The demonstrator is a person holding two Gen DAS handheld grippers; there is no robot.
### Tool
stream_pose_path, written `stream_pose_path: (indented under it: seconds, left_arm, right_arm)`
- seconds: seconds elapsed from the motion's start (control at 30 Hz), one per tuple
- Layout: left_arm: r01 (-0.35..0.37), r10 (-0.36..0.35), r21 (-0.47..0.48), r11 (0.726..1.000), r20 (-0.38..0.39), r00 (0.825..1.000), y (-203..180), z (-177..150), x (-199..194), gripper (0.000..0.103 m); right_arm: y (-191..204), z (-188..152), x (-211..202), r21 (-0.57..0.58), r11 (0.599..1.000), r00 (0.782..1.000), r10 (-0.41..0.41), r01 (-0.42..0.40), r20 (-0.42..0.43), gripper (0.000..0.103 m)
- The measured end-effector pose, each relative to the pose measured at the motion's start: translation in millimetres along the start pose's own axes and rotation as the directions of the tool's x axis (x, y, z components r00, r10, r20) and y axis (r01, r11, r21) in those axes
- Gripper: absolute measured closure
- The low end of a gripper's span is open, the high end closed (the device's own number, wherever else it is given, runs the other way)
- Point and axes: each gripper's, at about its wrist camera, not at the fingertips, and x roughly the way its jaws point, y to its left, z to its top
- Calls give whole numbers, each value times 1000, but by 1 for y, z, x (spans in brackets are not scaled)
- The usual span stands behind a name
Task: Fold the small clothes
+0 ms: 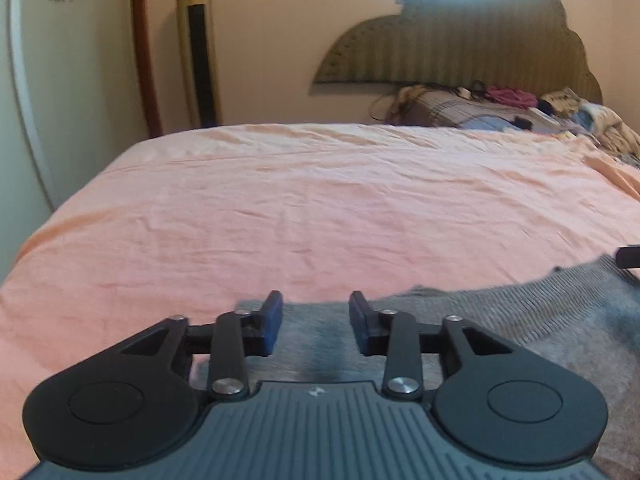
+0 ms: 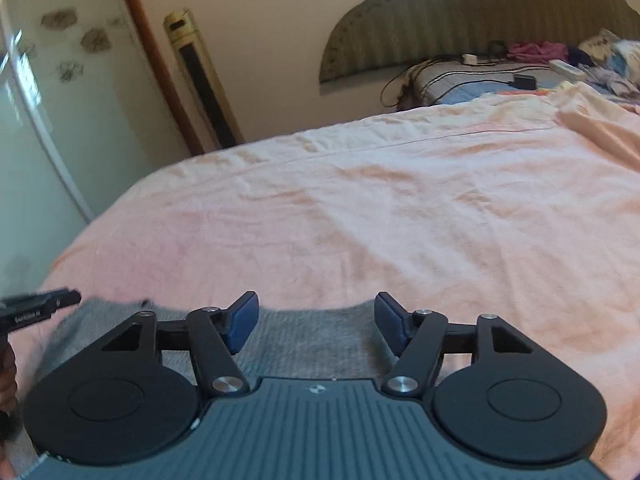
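Note:
A grey knitted garment (image 1: 500,320) lies flat on the pink bedsheet (image 1: 320,200) near the bed's front edge. In the left wrist view my left gripper (image 1: 316,326) hovers over the garment's far-left edge, its blue pads apart with only cloth lying below them. The right wrist view shows the same grey garment (image 2: 312,340) under my right gripper (image 2: 316,326), which stands open wider above the far hem. Nothing is pinched in either one. The left gripper's black tip (image 2: 44,306) shows at the left edge of the right wrist view.
A tall tower fan (image 1: 198,48) stands by the wall beyond the bed. Pillows, cables and a heap of clothes (image 1: 500,108) lie at the padded headboard (image 1: 460,40). A wardrobe door (image 1: 48,80) is at the left. A hand (image 2: 6,380) shows at the far left.

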Motion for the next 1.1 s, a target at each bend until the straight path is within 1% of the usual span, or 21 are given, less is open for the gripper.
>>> stream_pose_path:
  seconds: [0.03,0.07,0.1,0.13,0.17,0.23,0.3,0.4,0.43,0.5,0.53,0.6,0.63,0.7,0.73,0.87,0.9,0.97,1.03,1.07,1.1]
  left_arm:
    - [3,-3,19,1000,-11,1000,-8,-3,4,47]
    - [-6,7,43,999,-32,999,-14,-8,11,42]
    - [-25,30,70,997,-65,997,-18,-15,21,42]
    - [-32,33,72,997,-13,999,-14,-26,23,35]
    - [-18,19,57,998,-11,1000,-8,-29,24,34]
    - [-6,7,46,999,-28,1000,3,-27,23,32]
    - [-16,17,45,999,-27,999,6,-27,21,32]
    - [-96,98,64,993,-22,995,-7,-24,11,33]
    - [-88,89,58,994,-16,996,-12,-23,5,34]
    - [-3,3,46,999,9,1000,-20,-24,-9,34]
    - [20,-21,53,998,11,1000,-25,-26,-12,33]
    - [2,0,89,996,-27,1000,-30,-35,-5,29]
    - [-1,3,89,996,-17,1000,-26,-42,0,26]
    - [30,-29,3,1000,-28,999,-8,-41,3,20]
    - [9,-9,-13,1000,-32,999,-4,-41,5,15]
    - [-29,29,11,1000,-38,999,-10,-42,2,14]
    - [-43,44,17,999,-41,998,-12,-43,-1,14]
    - [-49,50,11,999,-47,998,-10,-46,-13,14]
    - [-30,30,-7,1000,-50,998,-5,-51,-22,14]
    - [-25,25,-11,1000,-52,998,-2,-53,-25,14]
    - [-29,29,-4,1000,-43,999,0,-56,-26,14]
  right_arm:
    - [12,-3,9,-55,998,999,-35,33,-22,36]
    - [19,-7,20,-102,992,996,-76,71,-48,36]
    - [22,-12,31,-134,984,990,-125,115,-69,31]
    - [17,-20,36,-126,982,988,-146,140,-41,23]
    - [6,-22,35,-73,988,989,-141,138,-34,11]
    - [-3,-19,29,-12,994,994,-110,109,-21,12]
    - [5,-21,32,-62,988,990,-141,139,-27,9]
    - [11,-22,35,-77,985,987,-158,156,-33,5]
    - [10,-22,34,-74,985,987,-156,153,-32,5]
    - [10,-22,35,-72,986,988,-153,151,-30,5]
    - [10,-23,36,-71,986,988,-151,149,-30,5]
    - [8,-23,38,-69,987,989,-147,145,-30,5]
    - [7,-23,38,-67,987,989,-145,143,-29,5]
    - [6,-23,38,-64,988,990,-142,140,-29,5]
    - [5,-23,39,-64,988,990,-141,139,-29,5]
    - [5,-22,35,-66,988,989,-142,140,-30,5]
    - [6,-22,29,-60,987,988,-153,151,-25,9]
    - [11,-24,9,-58,980,982,-191,191,-1,10]
    - [17,-30,-11,-74,987,990,-142,143,26,6]
    - [20,-35,-17,-92,988,993,-119,120,23,1]
    - [24,-42,-18,-125,985,993,-118,118,8,1]
